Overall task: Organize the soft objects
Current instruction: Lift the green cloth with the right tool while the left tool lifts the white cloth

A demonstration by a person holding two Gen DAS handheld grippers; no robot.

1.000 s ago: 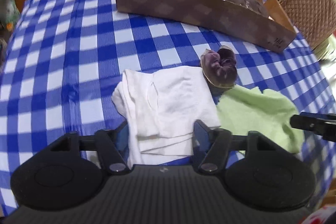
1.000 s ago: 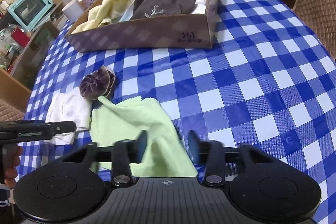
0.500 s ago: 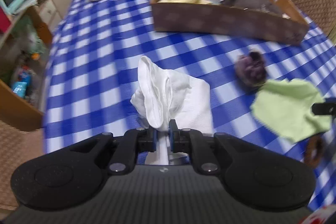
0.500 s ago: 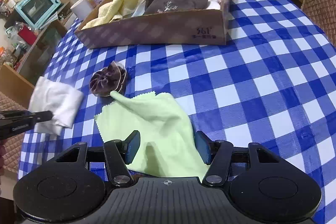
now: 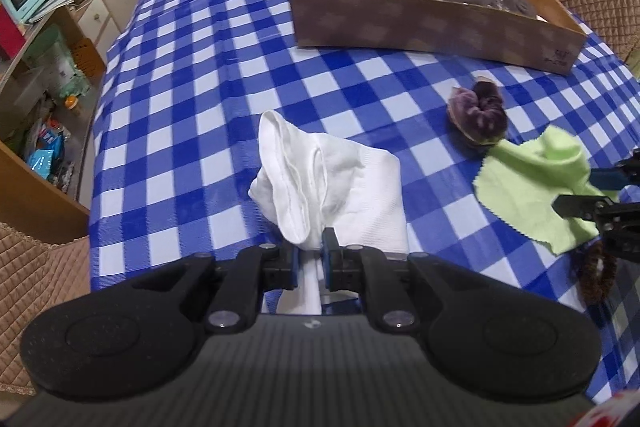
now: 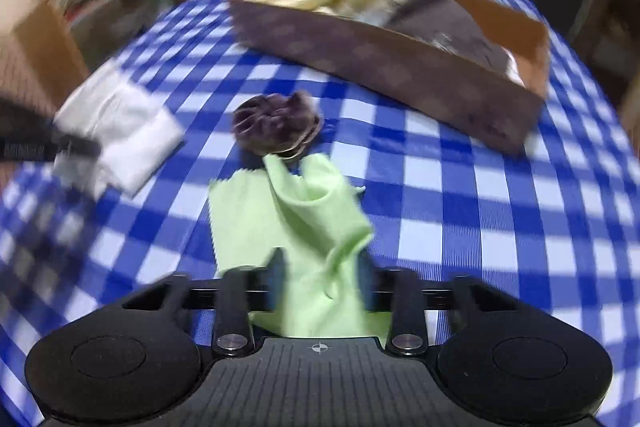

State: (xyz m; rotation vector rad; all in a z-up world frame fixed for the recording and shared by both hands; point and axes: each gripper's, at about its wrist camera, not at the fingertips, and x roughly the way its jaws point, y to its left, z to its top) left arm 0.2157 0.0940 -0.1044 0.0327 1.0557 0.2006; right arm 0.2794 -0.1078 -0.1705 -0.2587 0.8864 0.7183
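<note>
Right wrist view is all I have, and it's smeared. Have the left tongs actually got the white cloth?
Observer: Yes. The left tongs have just closed and are pinching a gathered fold of the white cloth between their pads.
Operator: Is there anything loose that my view misses?
Observer: A brown beaded loop lies beside the green cloth, on its near side in the left wrist view.
</note>
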